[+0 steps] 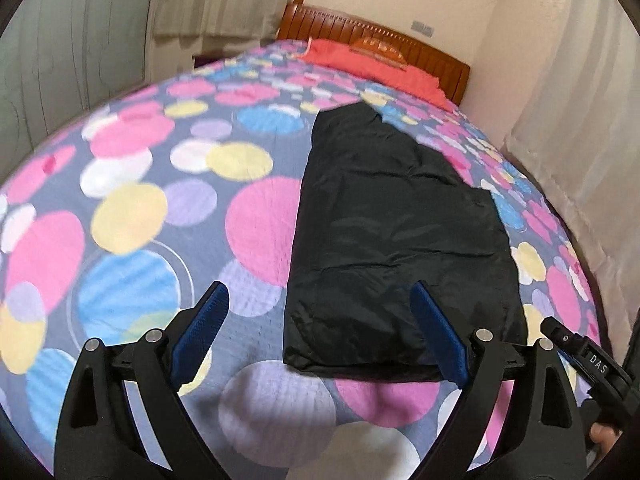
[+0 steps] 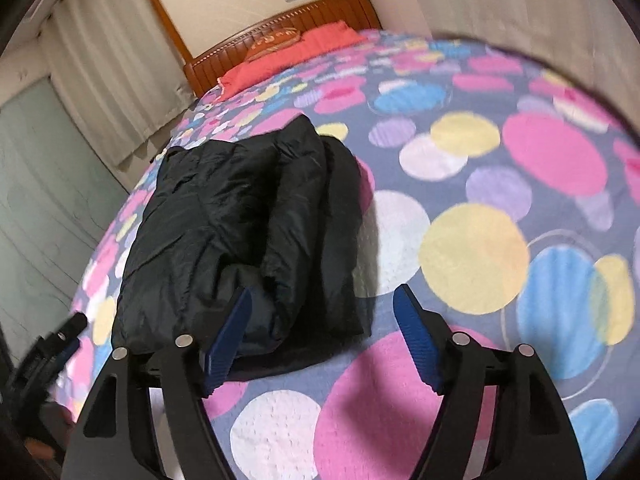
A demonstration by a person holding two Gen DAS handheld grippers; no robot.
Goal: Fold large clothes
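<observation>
Bedroom walls in cream, pale curtains (image 1: 200,0) and a carved wooden headboard (image 1: 376,46) are framing the left wrist view, with a bed (image 1: 132,208) filling most of it. Its quilt is showing pink, yellow, blue, lilac and white circles on a grey-blue ground, and a coral-red pillow (image 1: 372,66) is lying against the headboard. A black jacket (image 1: 396,240), folded into a long block, is lying flat on the quilt, right of centre, running away toward the pillow. The left gripper (image 1: 320,312) is hovering above the near end of the bed with its 2 blue-padded fingers (image 1: 208,320) standing wide apart; nothing is sitting between them, and the right pad is only overlapping the jacket's near corner in the picture. At the lower right edge the right gripper (image 1: 580,356) is poking in, bearing the white letters "DAS", the only writing legible here. A small grey plate high on the wall is too blurred to read.

Turning to the right wrist view, the same quilt is spreading out to the right, and the jacket (image 2: 224,232) is lying left of centre, its puffy folded layers bulging at the near end. The right gripper (image 2: 324,316) is also hanging open, pads apart and holding nothing. The left gripper (image 2: 56,344) is showing dimly at the lower left edge.
</observation>
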